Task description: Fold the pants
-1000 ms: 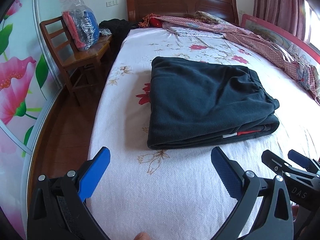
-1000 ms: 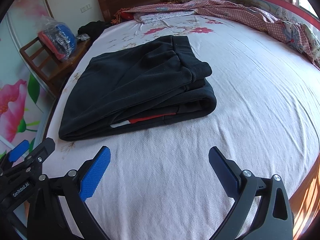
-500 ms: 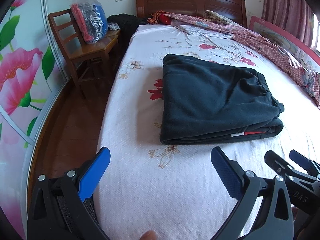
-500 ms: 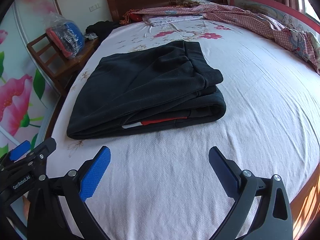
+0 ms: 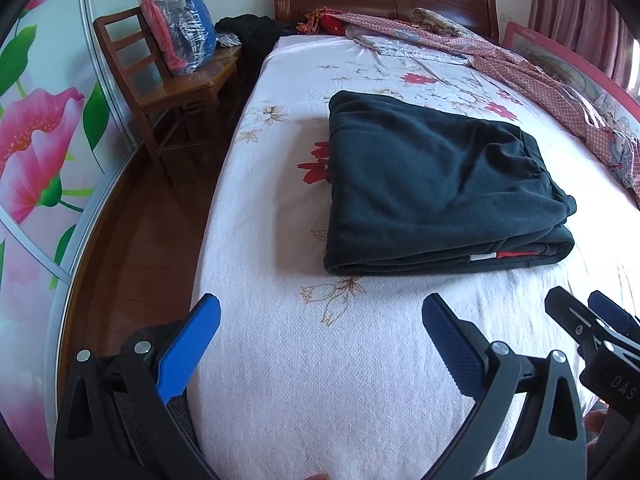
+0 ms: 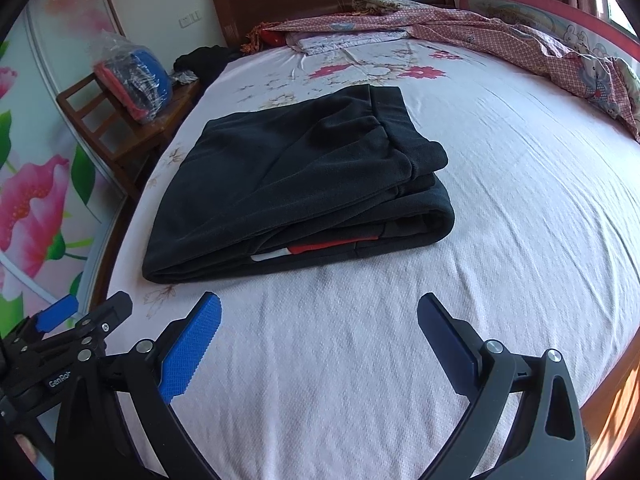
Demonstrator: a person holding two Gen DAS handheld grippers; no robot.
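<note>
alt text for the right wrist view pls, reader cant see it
Dark pants, folded into a flat rectangle, lie on a white floral bed sheet. The open right gripper hovers empty in front of them, and the left gripper shows at lower left.

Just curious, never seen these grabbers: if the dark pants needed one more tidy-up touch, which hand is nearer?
Probably right. The right gripper, open, faces the pants squarely. The left gripper, also open, sits off toward their left corner. Neither touches them.
</note>
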